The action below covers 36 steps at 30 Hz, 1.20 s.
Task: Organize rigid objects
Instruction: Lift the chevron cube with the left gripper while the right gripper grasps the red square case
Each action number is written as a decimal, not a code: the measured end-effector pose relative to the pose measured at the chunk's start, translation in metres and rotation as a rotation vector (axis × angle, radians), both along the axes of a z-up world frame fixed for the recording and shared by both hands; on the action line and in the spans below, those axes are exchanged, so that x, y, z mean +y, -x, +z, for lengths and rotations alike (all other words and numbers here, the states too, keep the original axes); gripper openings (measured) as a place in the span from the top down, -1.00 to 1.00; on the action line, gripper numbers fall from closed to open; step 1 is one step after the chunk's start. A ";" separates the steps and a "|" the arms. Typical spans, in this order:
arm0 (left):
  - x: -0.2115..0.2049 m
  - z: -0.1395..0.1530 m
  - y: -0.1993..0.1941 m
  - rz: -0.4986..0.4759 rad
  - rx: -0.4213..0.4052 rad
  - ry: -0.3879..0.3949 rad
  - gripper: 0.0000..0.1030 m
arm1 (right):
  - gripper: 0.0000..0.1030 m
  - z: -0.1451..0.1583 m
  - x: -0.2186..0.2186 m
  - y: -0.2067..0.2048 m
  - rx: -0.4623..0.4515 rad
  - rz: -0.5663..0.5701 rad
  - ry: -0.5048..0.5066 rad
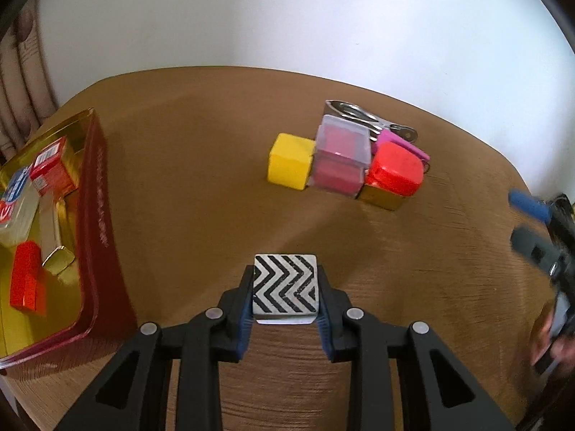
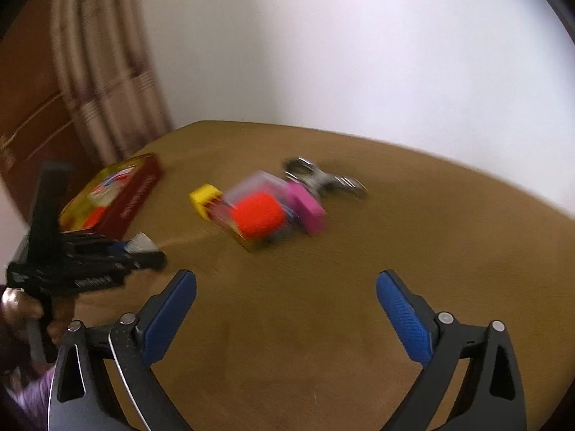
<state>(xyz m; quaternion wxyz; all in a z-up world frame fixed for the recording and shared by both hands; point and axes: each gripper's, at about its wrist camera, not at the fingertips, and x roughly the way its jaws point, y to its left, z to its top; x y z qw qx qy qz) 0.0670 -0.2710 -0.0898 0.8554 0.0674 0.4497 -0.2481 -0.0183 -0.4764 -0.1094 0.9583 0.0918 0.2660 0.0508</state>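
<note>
Left tool [image 1: 285,287] clamped tight, right tool [image 2: 286,309] spread wide

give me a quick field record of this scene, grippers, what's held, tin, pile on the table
left gripper: shut on the zigzag block, above the table
right gripper: open, nothing between its fingers
tin: red and gold, at the left, already holds small boxes
pile: yellow cube, clear box, orange box, pink box, metal piece behind, all clustered together
blur: right wrist view is smeared
</note>
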 end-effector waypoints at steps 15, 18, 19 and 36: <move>0.020 0.003 0.002 0.046 0.013 0.024 0.42 | -0.45 0.010 0.029 -0.110 0.161 0.278 0.147; 0.020 0.004 0.004 0.047 0.013 0.021 0.42 | -0.44 0.004 0.033 -0.119 0.192 0.292 0.176; 0.017 0.003 0.003 0.046 0.014 0.019 0.42 | -0.40 0.001 0.034 -0.122 0.204 0.291 0.187; 0.012 0.006 0.006 0.044 -0.017 0.038 0.42 | 0.15 0.001 0.014 -0.061 0.133 0.120 -0.011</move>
